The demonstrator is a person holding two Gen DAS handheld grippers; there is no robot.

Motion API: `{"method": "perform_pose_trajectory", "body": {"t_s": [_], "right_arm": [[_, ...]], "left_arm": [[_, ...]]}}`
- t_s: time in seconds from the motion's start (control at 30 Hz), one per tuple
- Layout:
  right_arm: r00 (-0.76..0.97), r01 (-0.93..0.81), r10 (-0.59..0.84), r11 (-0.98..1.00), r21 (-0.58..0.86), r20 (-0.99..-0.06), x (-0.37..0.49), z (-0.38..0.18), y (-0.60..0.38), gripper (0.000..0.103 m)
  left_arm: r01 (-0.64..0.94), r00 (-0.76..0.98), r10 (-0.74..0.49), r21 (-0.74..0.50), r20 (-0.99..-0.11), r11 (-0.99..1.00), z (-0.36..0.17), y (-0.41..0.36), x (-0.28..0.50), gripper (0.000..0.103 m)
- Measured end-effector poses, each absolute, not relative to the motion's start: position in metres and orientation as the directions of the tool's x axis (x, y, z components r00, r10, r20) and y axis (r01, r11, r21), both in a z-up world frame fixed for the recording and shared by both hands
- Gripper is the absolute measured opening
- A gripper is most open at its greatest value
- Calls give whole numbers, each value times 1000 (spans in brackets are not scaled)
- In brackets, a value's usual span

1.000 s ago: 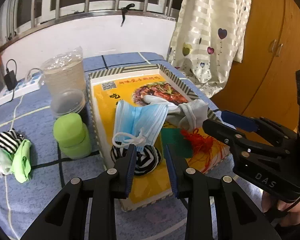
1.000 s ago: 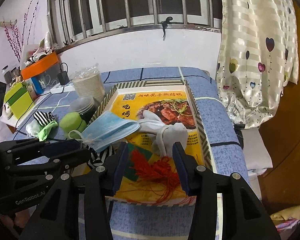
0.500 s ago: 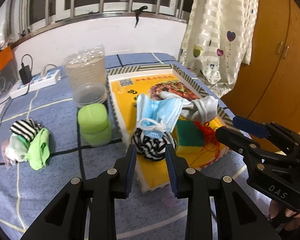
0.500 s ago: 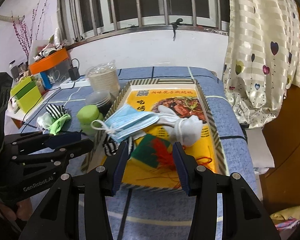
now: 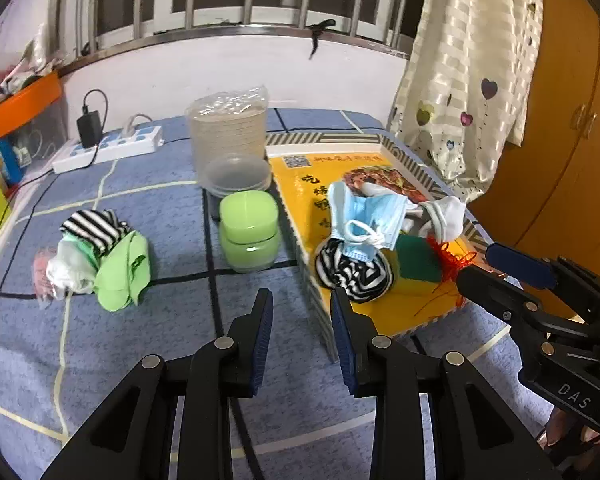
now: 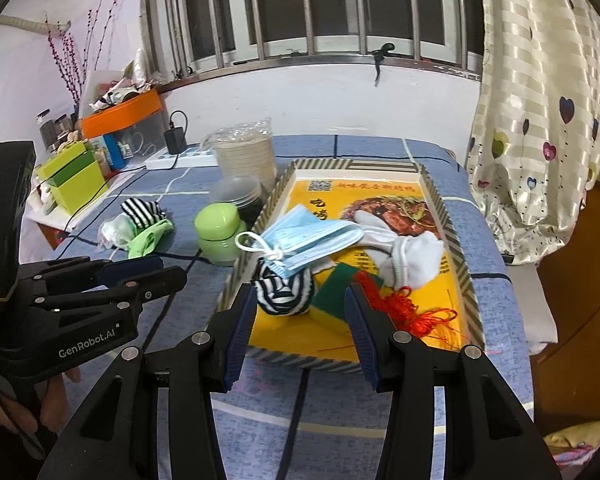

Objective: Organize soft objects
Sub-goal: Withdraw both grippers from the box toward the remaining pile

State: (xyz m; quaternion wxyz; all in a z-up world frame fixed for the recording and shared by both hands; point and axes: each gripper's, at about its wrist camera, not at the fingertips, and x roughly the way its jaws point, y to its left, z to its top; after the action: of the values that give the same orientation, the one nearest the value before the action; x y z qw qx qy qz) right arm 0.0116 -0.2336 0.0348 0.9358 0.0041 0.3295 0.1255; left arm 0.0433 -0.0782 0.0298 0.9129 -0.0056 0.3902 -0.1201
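Note:
A yellow tray (image 5: pixel 428 178) (image 6: pixel 452 220) on the blue table holds a blue face mask (image 5: pixel 370 212) (image 6: pixel 312 238), a striped sock ball (image 5: pixel 354 270) (image 6: pixel 286 288), white socks (image 5: pixel 444 216) (image 6: pixel 408 258), a green sponge (image 5: pixel 418 258) (image 6: pixel 334 292) and a red tassel (image 5: pixel 450 256) (image 6: pixel 404 308). A pile of striped, white and green socks (image 5: pixel 100 256) (image 6: pixel 140 224) lies on the table to the left. My left gripper (image 5: pixel 302 312) is open and empty, above the table before the tray's near corner. My right gripper (image 6: pixel 300 312) is open and empty, before the tray's front edge.
A green jar (image 5: pixel 250 230) (image 6: pixel 220 236) stands beside the tray, behind it stacked clear bowls (image 5: pixel 238 172) and a bagged stack of containers (image 5: pixel 230 132) (image 6: pixel 246 152). A power strip (image 5: pixel 108 150) lies at the back left. A curtain (image 5: pixel 460 80) and wooden cabinet (image 5: pixel 560 120) stand right.
Both grippers have drawn back from the tray, empty. The left one has swung left, so the sock pile now shows more centrally. The mask rests on the striped sock ball.

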Motion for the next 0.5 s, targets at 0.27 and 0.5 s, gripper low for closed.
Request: {"method": "perform_pose_trajectory", "body": {"t_s": [0.27,0.5], "right_arm": [[749,-268,262,960,83,-609,8,37,-217,51],[740,-310,296,947,84,-604,7,38,-201,51]], "left_arm": [[185,680,-216,-121,-701,975,32,-58,38,29],[132,689,-172,-111,-704,985,31,-41,36,29]]}}
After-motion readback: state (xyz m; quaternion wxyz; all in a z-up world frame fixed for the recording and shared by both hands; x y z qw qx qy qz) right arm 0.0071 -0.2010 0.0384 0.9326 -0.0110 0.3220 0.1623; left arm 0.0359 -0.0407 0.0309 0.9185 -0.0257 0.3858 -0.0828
